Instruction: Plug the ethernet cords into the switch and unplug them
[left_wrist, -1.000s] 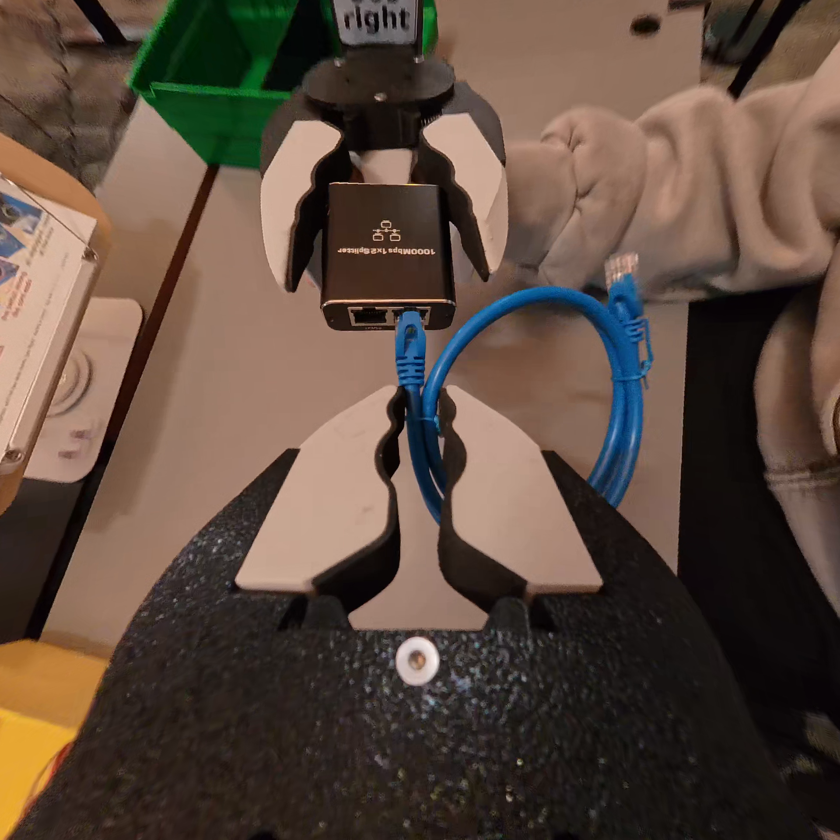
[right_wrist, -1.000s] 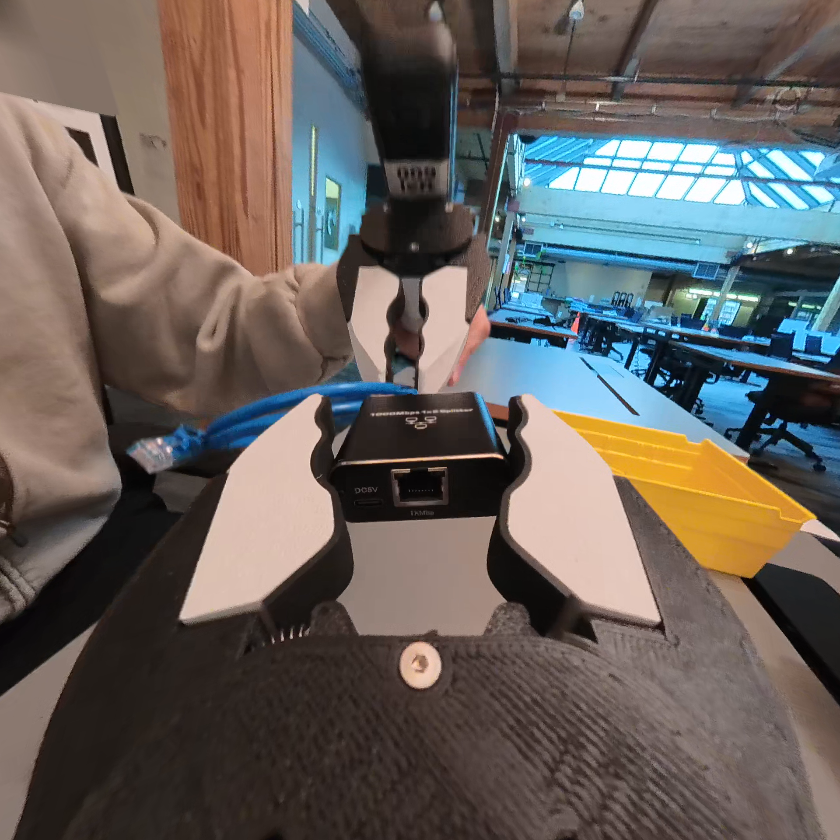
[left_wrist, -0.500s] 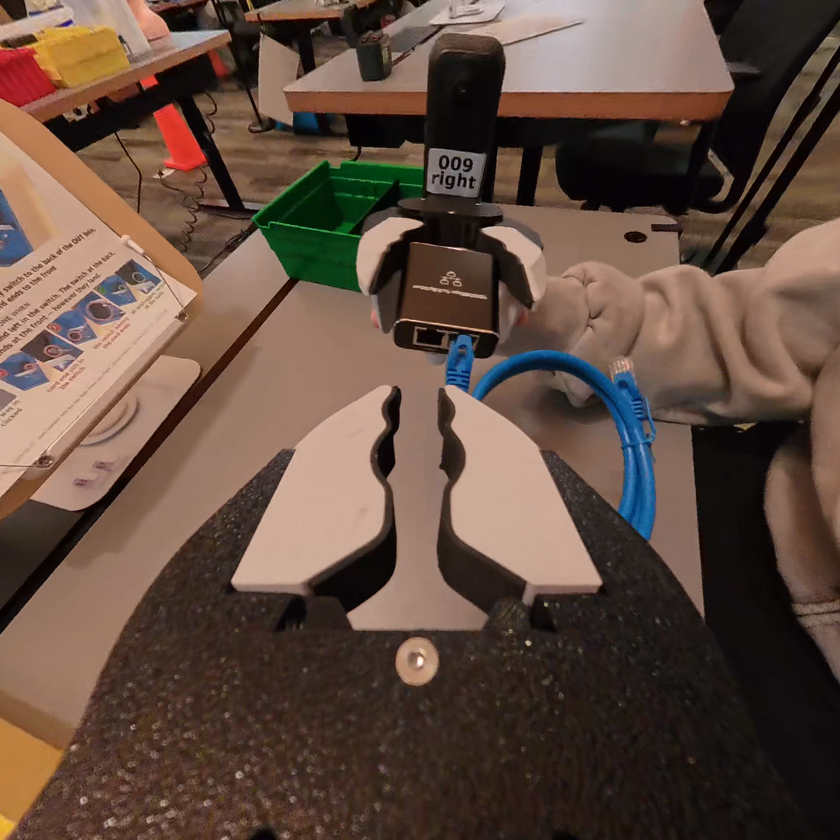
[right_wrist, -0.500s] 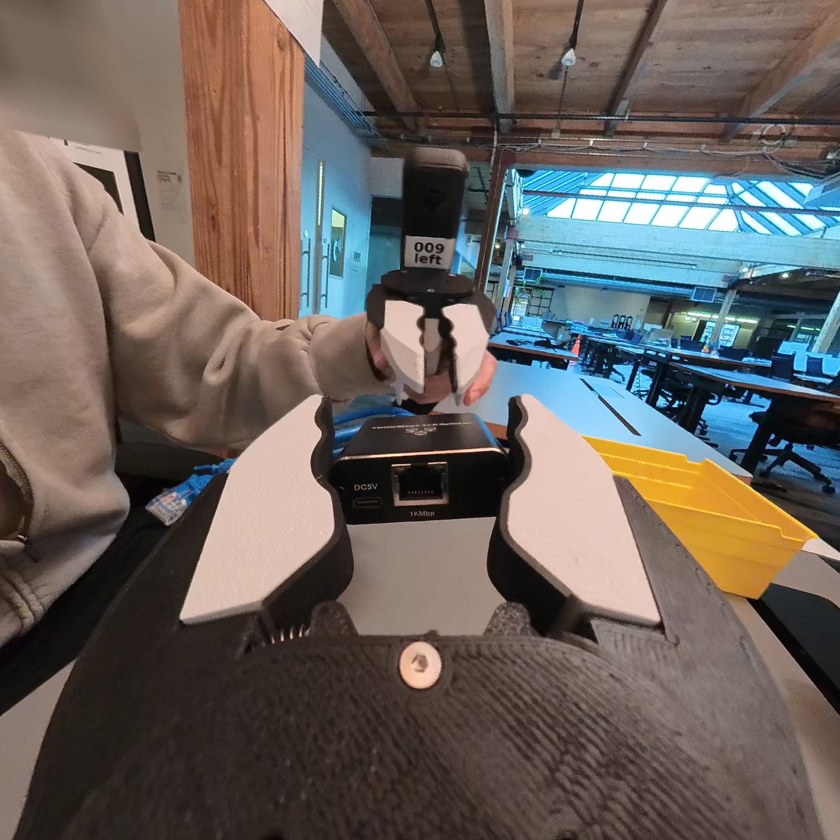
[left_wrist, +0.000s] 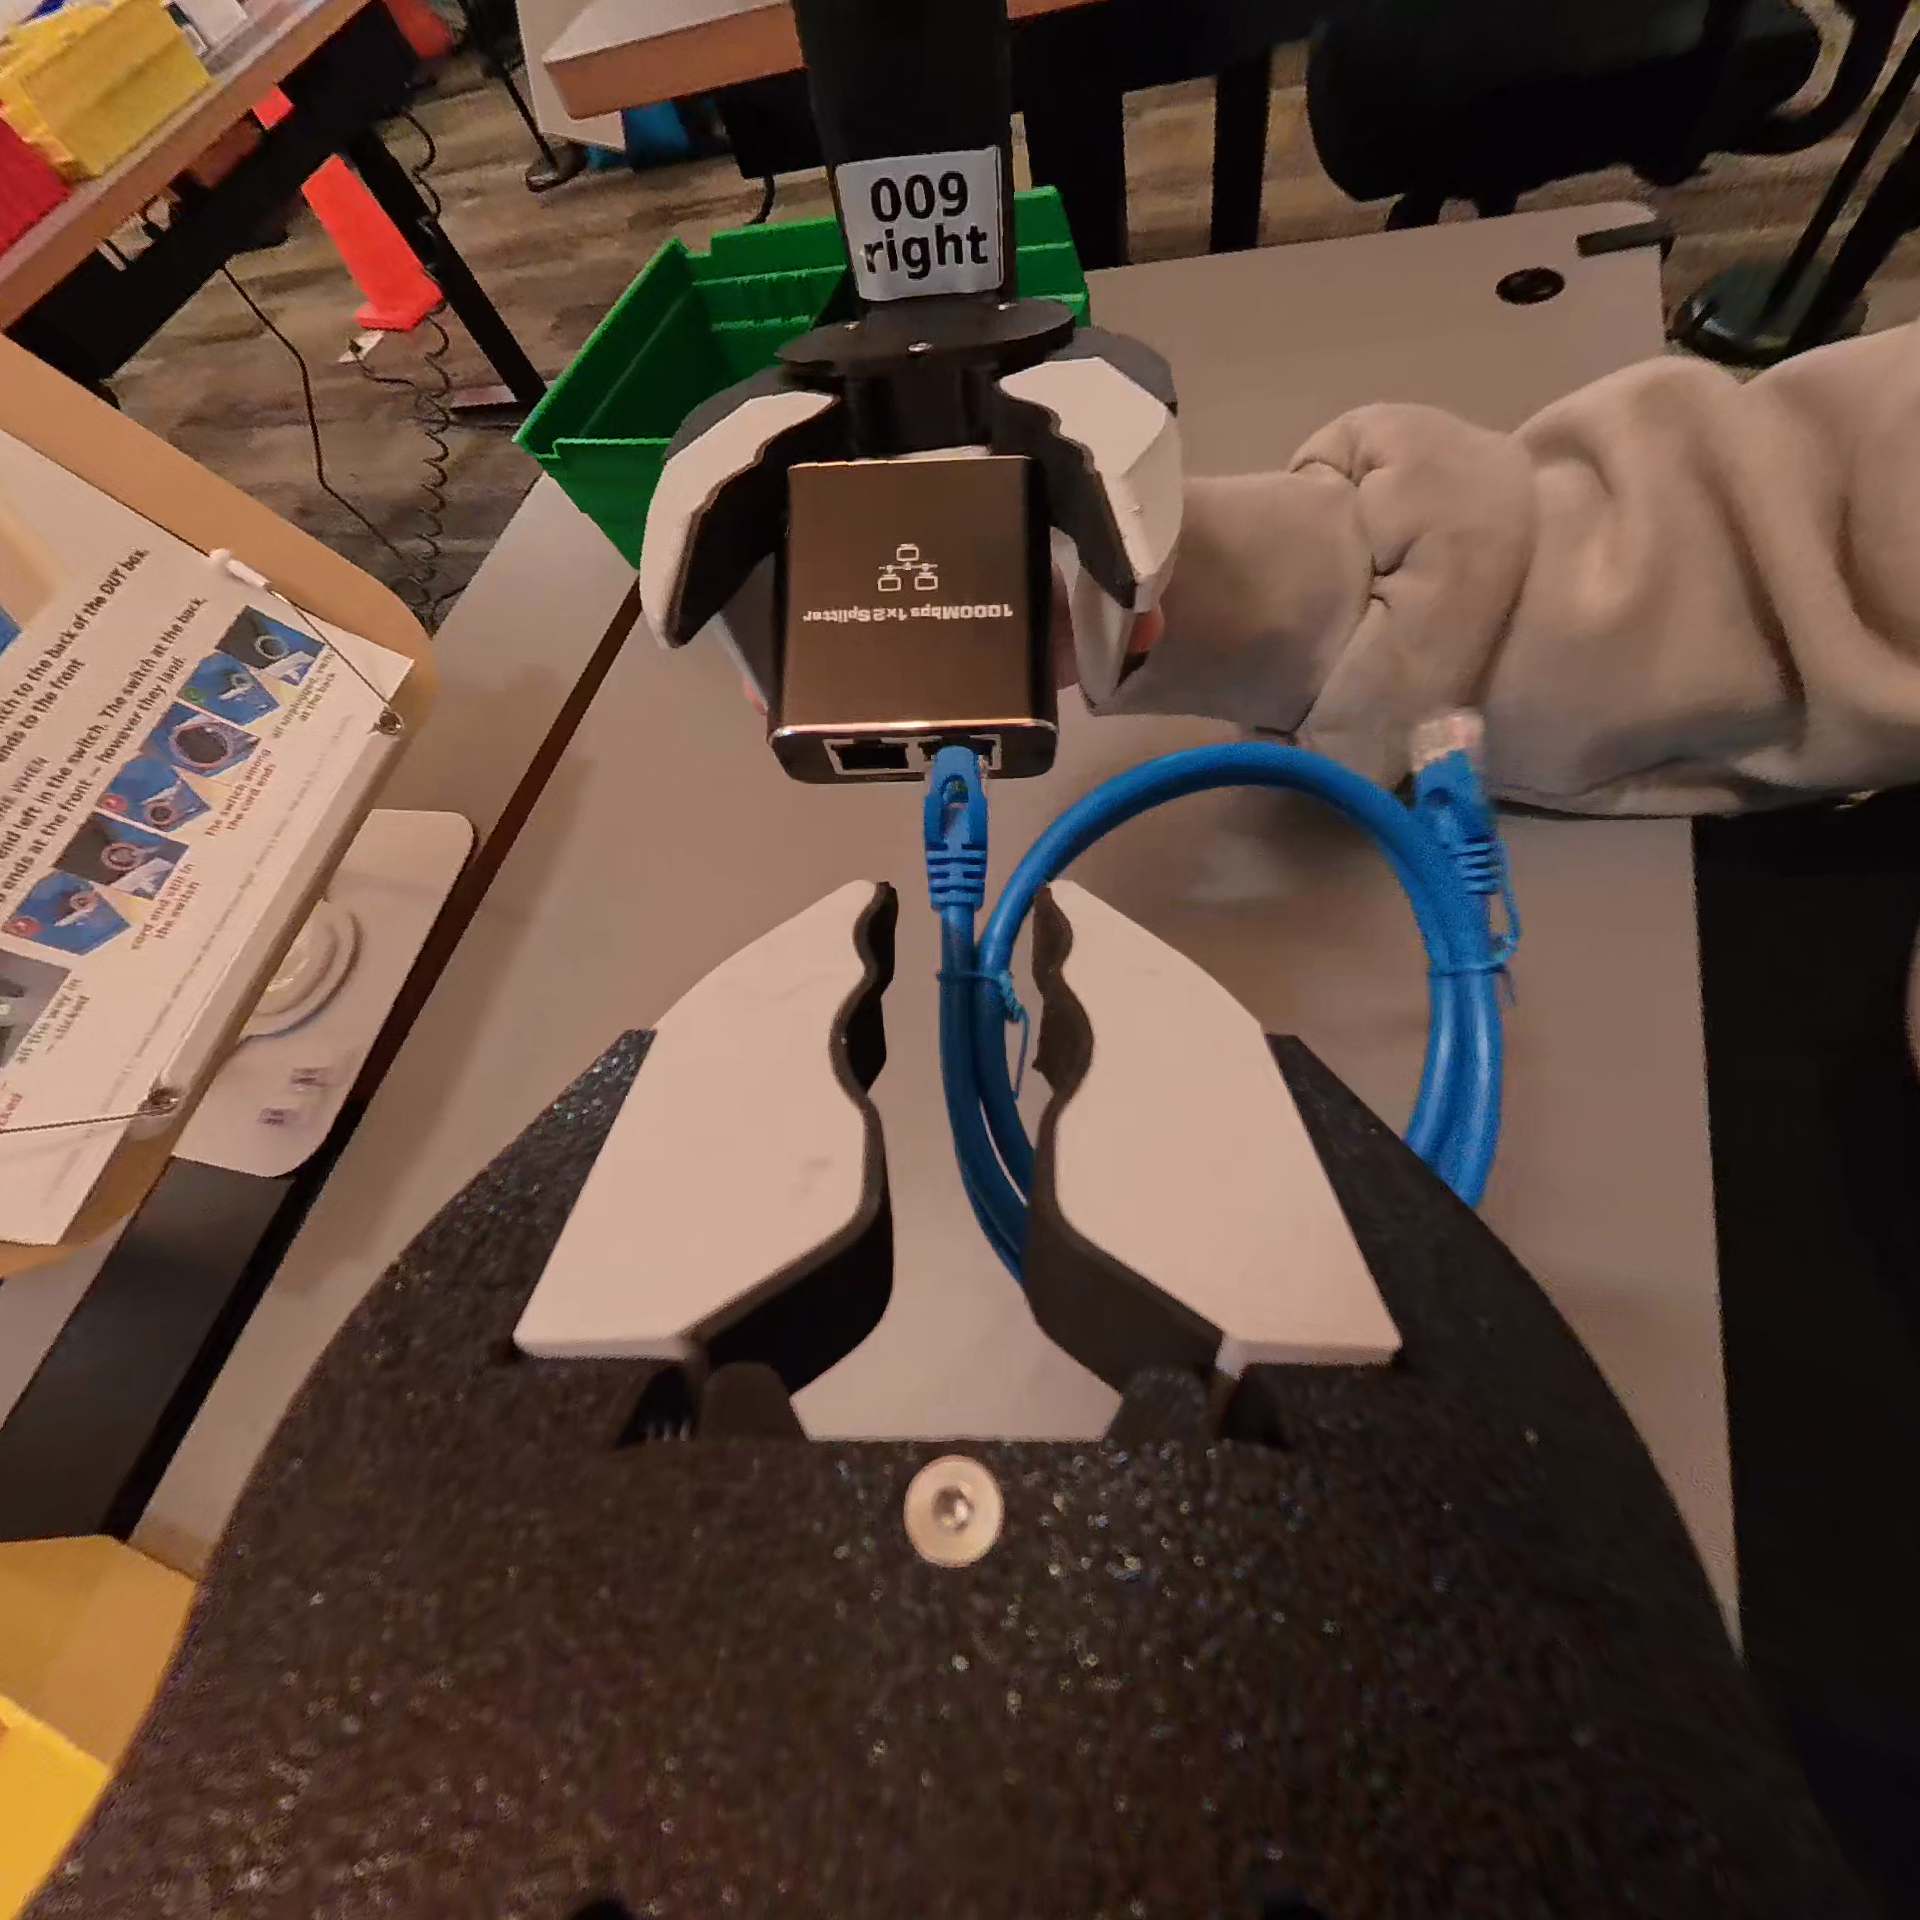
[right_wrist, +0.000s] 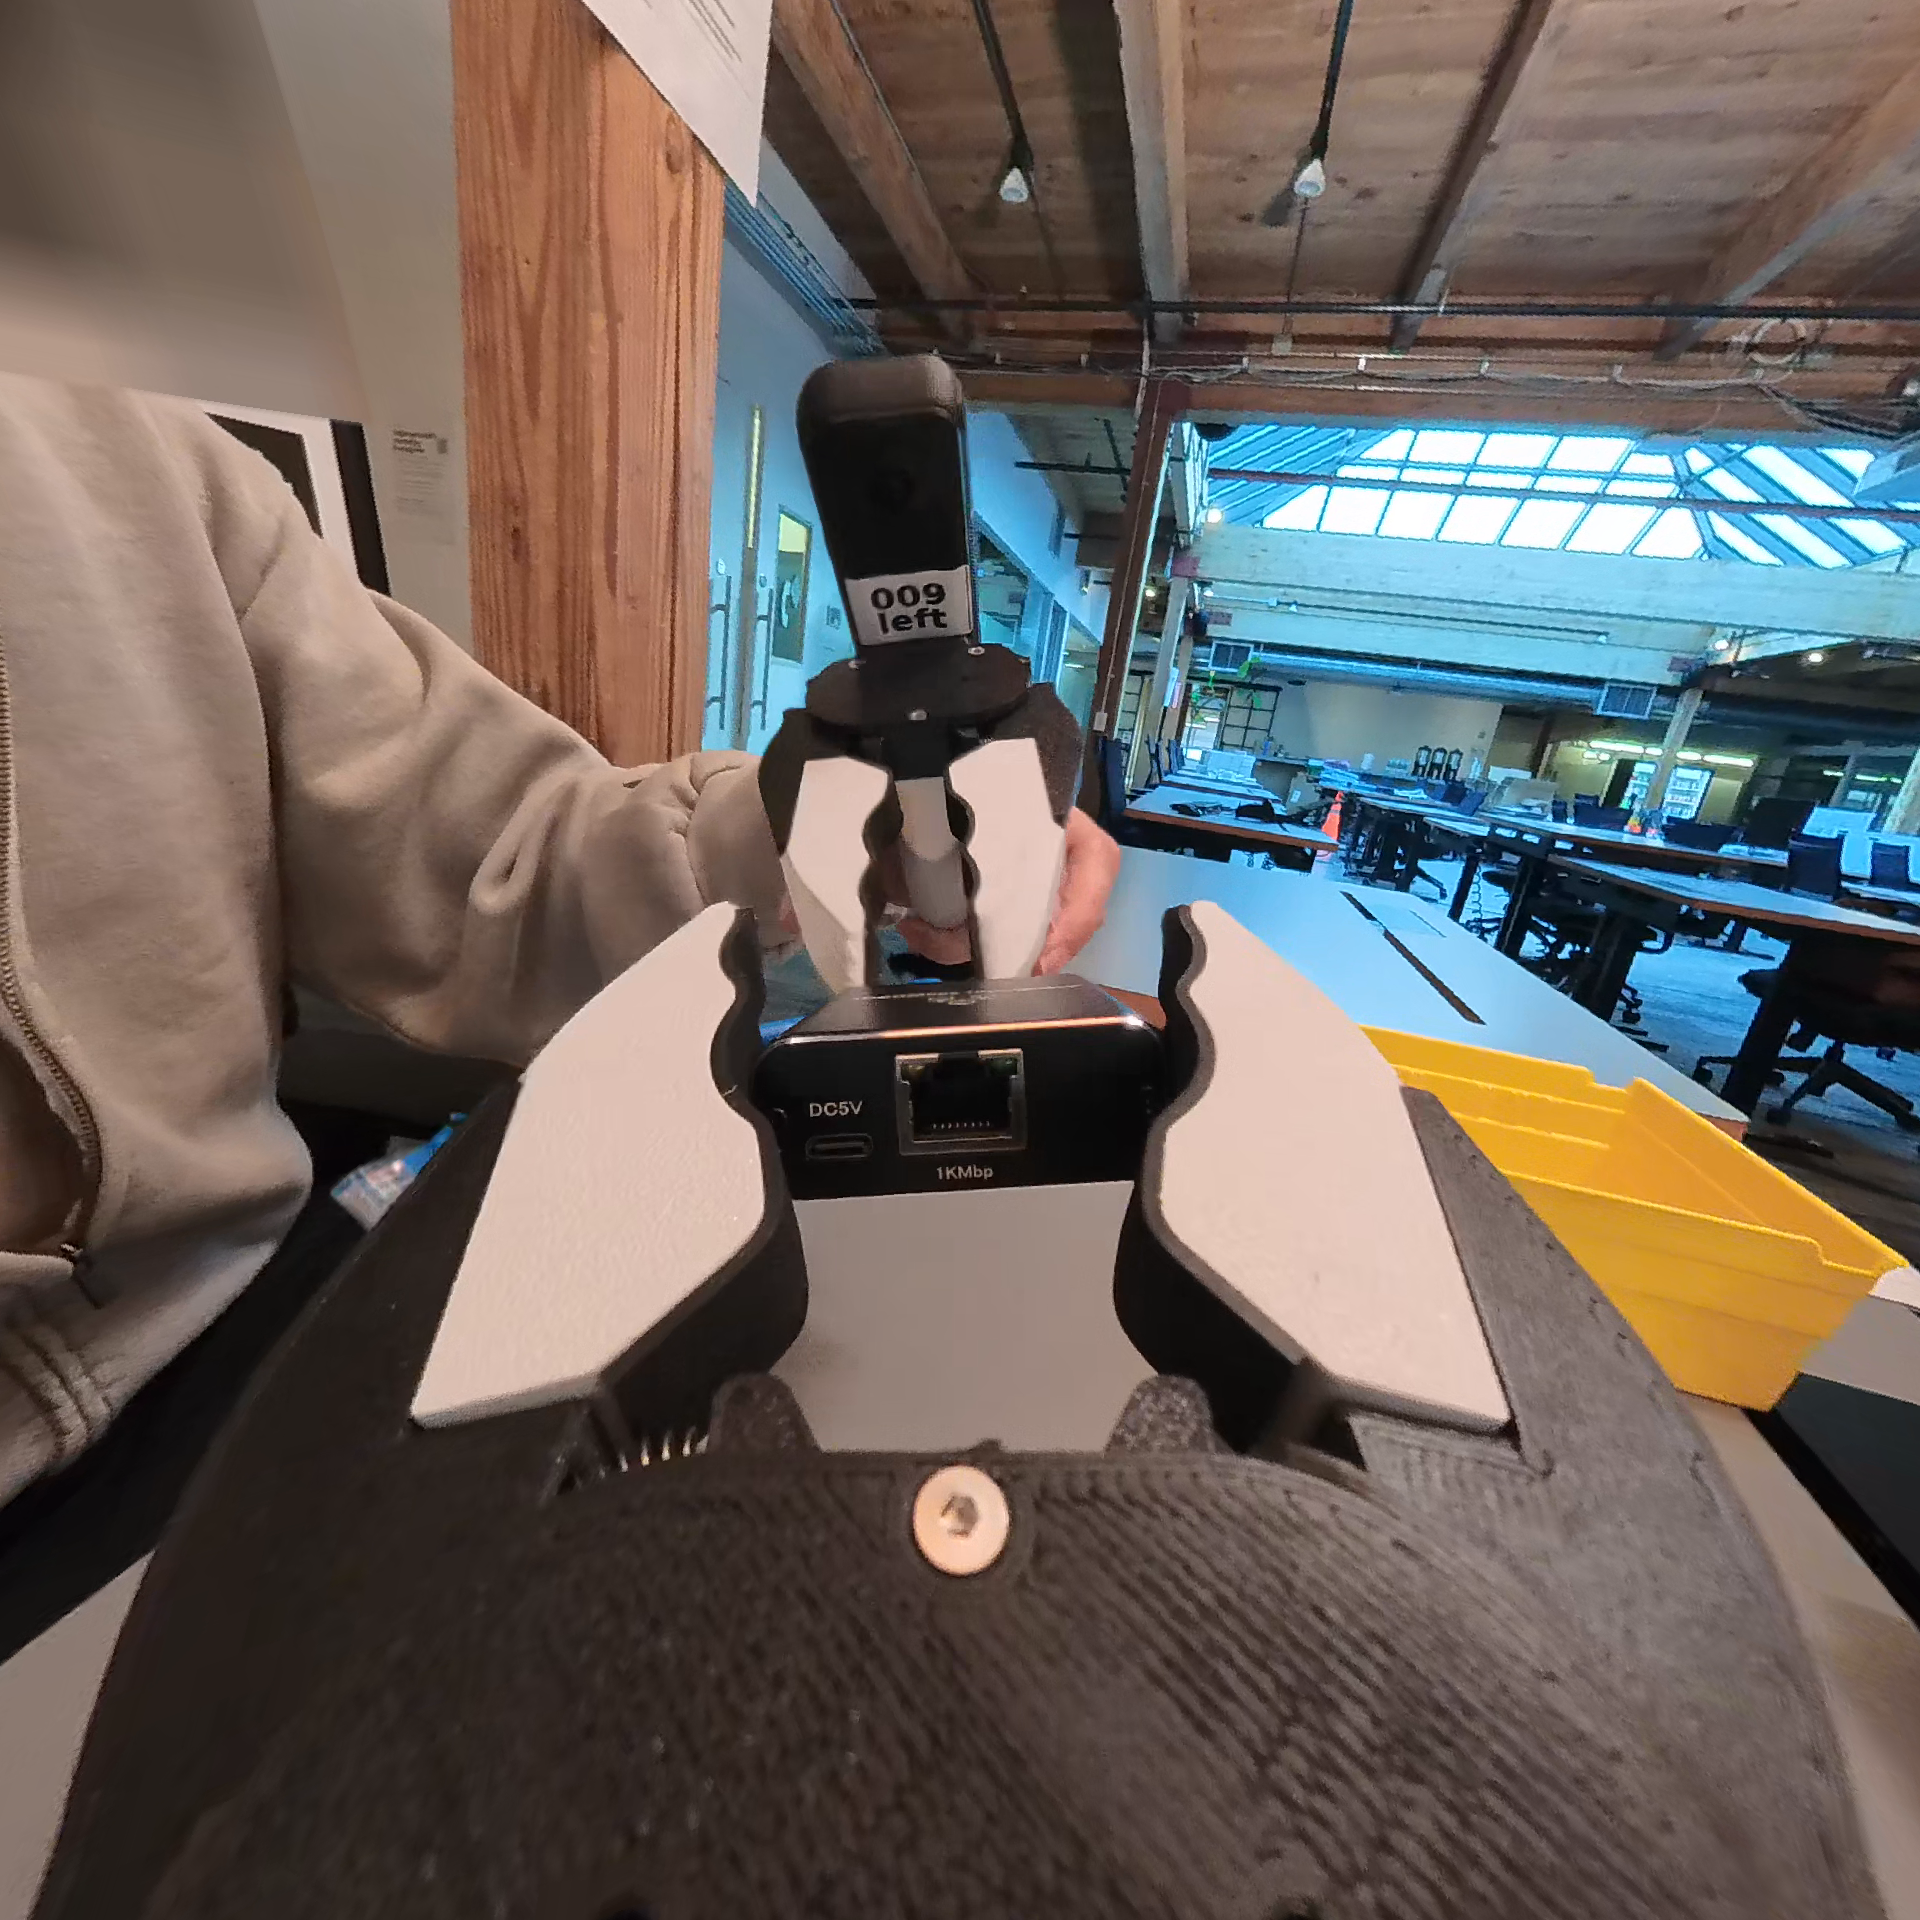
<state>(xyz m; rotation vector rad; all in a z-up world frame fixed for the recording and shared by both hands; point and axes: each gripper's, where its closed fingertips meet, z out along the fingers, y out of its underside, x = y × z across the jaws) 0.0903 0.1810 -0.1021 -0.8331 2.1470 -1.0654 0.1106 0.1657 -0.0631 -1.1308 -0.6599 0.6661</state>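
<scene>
A black box-shaped switch (left_wrist: 909, 592) is held above the grey table (left_wrist: 665, 935) by my right gripper (left_wrist: 904, 623), which is shut on its sides. In the right wrist view the switch (right_wrist: 956, 1112) sits between the right gripper's (right_wrist: 956, 914) fingers, with an empty port facing the camera. A blue ethernet cord (left_wrist: 1455, 987) is coiled in a loop. One plug (left_wrist: 956, 810) is in the switch's right front port; the other plug (left_wrist: 1444, 748) hangs free. My left gripper (left_wrist: 966, 904) is open, with the cord running loosely between its fingers. It also shows in the right wrist view (right_wrist: 925, 966).
A green bin (left_wrist: 727, 343) stands behind the switch. An instruction sheet on a tan board (left_wrist: 156, 831) stands at the left. A yellow bin (right_wrist: 1610, 1195) sits on the table's right in the right wrist view. A person's beige sleeve (left_wrist: 1558, 582) reaches in from the right.
My left gripper let go of the cord and pulled back, then came forward again with its jaws wider around the cord. The plug stayed in the switch. The right gripper kept its hold.
</scene>
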